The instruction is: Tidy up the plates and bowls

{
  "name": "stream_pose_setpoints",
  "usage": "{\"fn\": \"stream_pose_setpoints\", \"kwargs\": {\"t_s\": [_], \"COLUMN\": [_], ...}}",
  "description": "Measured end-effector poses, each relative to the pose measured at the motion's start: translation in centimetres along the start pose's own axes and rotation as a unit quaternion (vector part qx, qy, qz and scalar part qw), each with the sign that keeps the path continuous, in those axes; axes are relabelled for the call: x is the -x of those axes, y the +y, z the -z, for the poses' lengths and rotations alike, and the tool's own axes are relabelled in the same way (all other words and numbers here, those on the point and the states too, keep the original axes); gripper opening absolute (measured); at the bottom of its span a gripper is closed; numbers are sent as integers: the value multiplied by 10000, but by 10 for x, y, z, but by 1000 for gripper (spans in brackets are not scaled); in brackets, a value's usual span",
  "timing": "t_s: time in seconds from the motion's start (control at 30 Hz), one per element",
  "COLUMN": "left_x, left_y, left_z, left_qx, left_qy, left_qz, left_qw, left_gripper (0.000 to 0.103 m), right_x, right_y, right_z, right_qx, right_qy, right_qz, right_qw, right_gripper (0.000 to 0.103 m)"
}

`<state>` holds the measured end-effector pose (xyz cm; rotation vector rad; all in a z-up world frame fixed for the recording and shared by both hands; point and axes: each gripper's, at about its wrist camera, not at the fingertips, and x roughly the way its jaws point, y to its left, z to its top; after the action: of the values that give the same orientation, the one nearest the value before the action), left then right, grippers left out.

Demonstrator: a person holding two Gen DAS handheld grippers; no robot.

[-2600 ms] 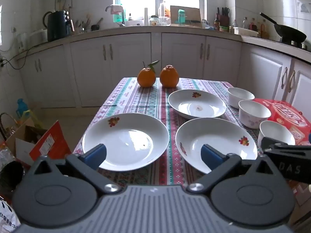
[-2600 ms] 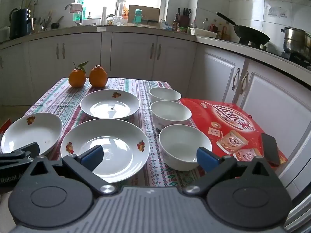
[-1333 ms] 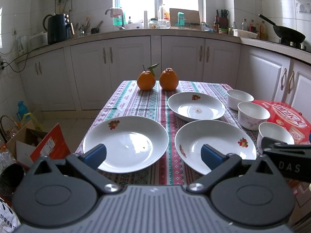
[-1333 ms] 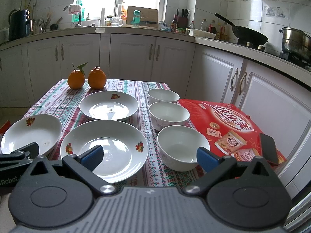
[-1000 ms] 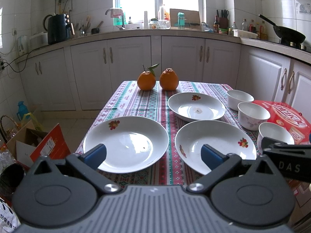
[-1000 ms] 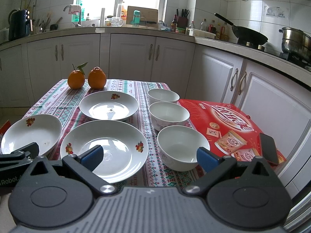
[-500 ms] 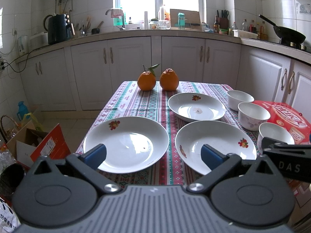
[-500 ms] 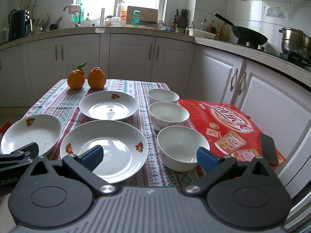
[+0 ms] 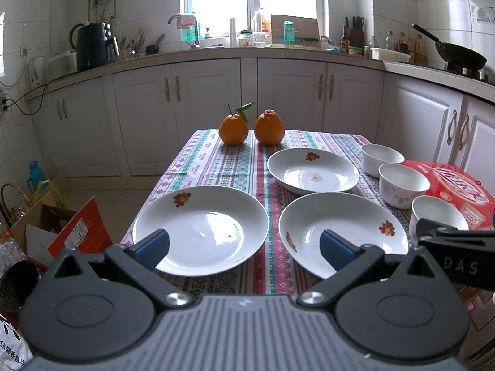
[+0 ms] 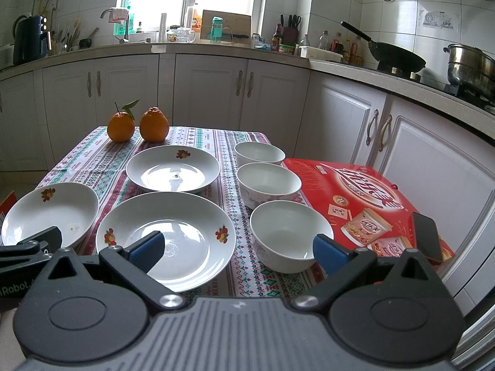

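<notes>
Kitchen w/ white cabinets (image 9: 204, 117) along the walls, window behind the counter, black wok (image 10: 399, 55) on the stove. Table w/ striped patterned cloth (image 9: 238, 167): two oranges (image 9: 251, 128) at far end, three white plates w/ fruit motif: near-left plate (image 9: 201, 228), near-centre plate (image 9: 340, 232), far plate (image 9: 312, 171). Three white bowls (image 10: 267, 182) in a row just beside a red box (image 10: 365, 198); dark phone (image 10: 427, 236) on the box. Left gripper (image 9: 244, 245) wide open, empty, hovers before the near plates. Right gripper (image 10: 238, 250) wide open, empty, before the nearest bowl.
</notes>
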<state>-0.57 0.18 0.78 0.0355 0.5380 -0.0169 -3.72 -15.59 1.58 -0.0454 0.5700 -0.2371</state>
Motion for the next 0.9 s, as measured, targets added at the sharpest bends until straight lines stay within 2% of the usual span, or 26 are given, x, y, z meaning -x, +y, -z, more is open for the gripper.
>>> {"fn": "stream_pose_setpoints", "kwargs": {"t_s": [0.7,0.9], "left_x": [1,1], "left_y": [0,-1], "left_z": [0,-4], "left_qx": [8,-64], "left_qy": [-3,-24], "left_qz": [11,46], "left_qw": [10000,10000], "left_gripper": [102,102], "right_x": [-1,-8], "right_y": [0,-2], "right_z": [0,-5], "right_qx": [-17,-58], "right_qy": [9,85], "right_qz": [-8,-201], "right_qw": [10000,9997], "right_gripper": [103,103]}}
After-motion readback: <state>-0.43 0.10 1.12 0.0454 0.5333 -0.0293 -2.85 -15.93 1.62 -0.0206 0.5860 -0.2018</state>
